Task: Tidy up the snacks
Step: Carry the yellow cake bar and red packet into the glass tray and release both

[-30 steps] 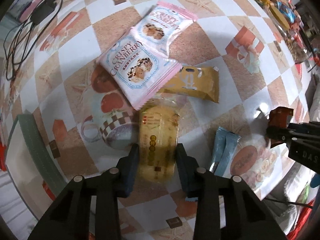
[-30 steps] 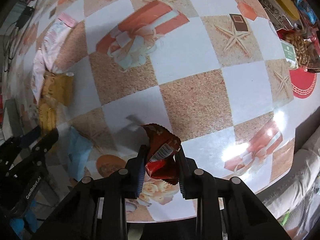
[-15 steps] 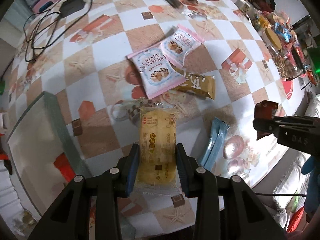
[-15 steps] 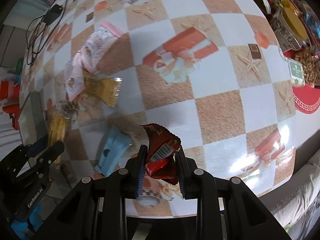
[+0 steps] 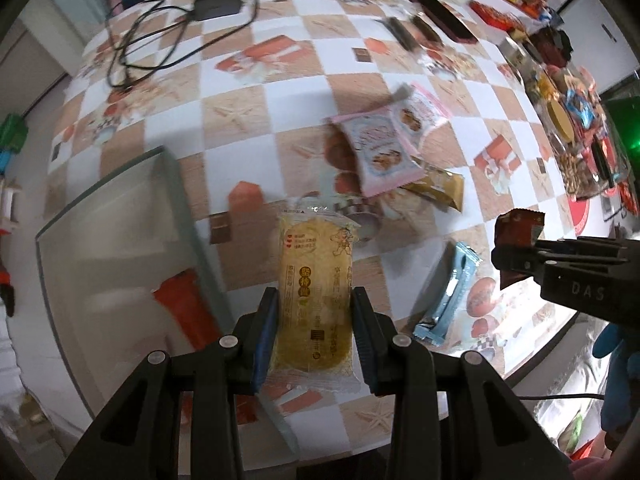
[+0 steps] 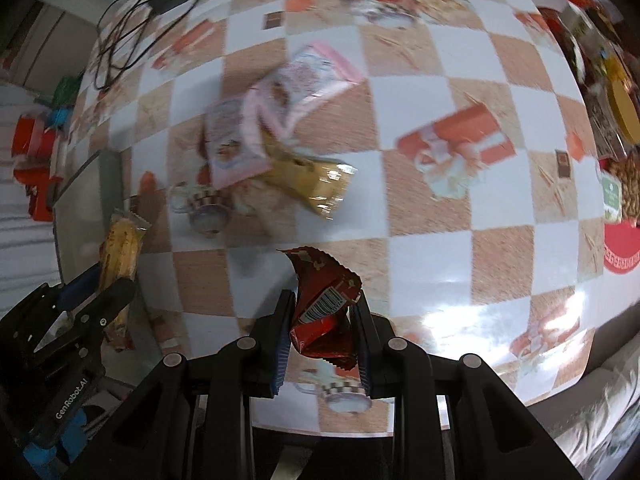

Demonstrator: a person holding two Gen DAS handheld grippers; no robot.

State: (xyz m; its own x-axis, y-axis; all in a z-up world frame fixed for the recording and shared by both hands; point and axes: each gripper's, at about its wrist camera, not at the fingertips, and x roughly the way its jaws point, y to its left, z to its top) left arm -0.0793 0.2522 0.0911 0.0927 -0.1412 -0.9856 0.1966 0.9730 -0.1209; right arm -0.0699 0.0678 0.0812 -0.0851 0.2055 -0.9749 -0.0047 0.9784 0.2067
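My left gripper is shut on a yellow cracker pack and holds it in the air beside a clear glass tray at the table's left edge. My right gripper is shut on a crumpled red snack wrapper, also lifted above the table. The left gripper with the yellow pack shows in the right wrist view. The right gripper with the red wrapper shows in the left wrist view. Two pink cranberry packs, a gold packet and a blue stick pack lie on the table.
The checkered tablecloth covers the table. A black charger with cables lies at the far left. Dark bars and a phone lie at the back. A crowded box of snacks stands at the far right. The front edge is close.
Both grippers have risen and pulled back with their snacks. The left one has shifted towards the glass tray, which now fills more of its view.
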